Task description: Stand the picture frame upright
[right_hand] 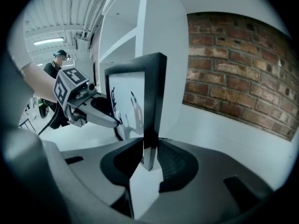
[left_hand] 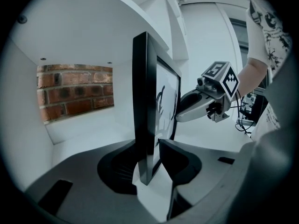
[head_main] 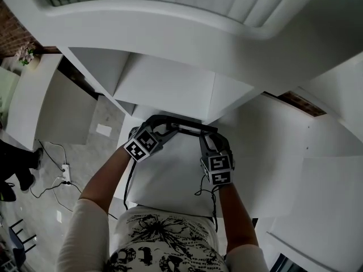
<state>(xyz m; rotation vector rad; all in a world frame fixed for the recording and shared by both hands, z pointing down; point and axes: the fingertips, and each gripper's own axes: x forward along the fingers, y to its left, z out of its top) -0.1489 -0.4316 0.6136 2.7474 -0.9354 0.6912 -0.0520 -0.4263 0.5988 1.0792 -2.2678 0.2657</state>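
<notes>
A black picture frame (head_main: pixel 191 127) stands upright on the white shelf top (head_main: pixel 170 180), close in front of me. Its white picture with a black drawing (left_hand: pixel 166 106) faces me. My left gripper (head_main: pixel 165 129) is at the frame's left edge (left_hand: pixel 142 101). That edge sits between the jaws of the left gripper (left_hand: pixel 152 160), and they look slightly loose around it. My right gripper (head_main: pixel 207 139) holds the frame's right edge (right_hand: pixel 152 101), the pads of the right gripper (right_hand: pixel 149 155) pressing both faces. Each gripper shows in the other's view, the right gripper (left_hand: pixel 205 104) and the left gripper (right_hand: pixel 88 108).
White shelf compartments (head_main: pixel 164 84) rise just behind the frame. A red brick wall (left_hand: pixel 74 92) shows through the open back. To the left, the floor holds cables and a power strip (head_main: pixel 66 173). A person (right_hand: pixel 56 64) stands far off in the right gripper view.
</notes>
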